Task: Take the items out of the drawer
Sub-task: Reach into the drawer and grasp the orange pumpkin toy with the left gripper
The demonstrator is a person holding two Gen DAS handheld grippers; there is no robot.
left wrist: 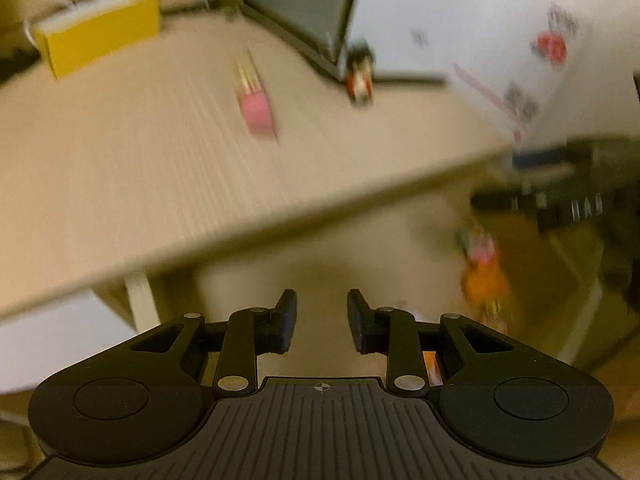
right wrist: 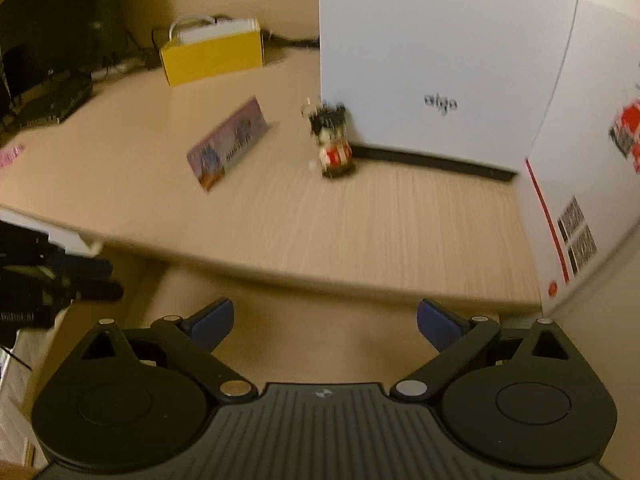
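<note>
The right gripper (right wrist: 324,322) hangs with jaws wide and empty; the left gripper (left wrist: 322,320) has jaws narrower, empty. A small toy figure (right wrist: 334,144) stands on the table (right wrist: 360,220) at twelve o'clock from the right gripper.

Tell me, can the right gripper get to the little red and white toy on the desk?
Probably yes. The right gripper is open and empty, and only bare wooden desk lies between it and the small red and white toy standing beside the big white box.

The desk (right wrist: 360,216) looks like pale, matt wood-grain laminate; the white box (right wrist: 440,60) like smooth card.
</note>
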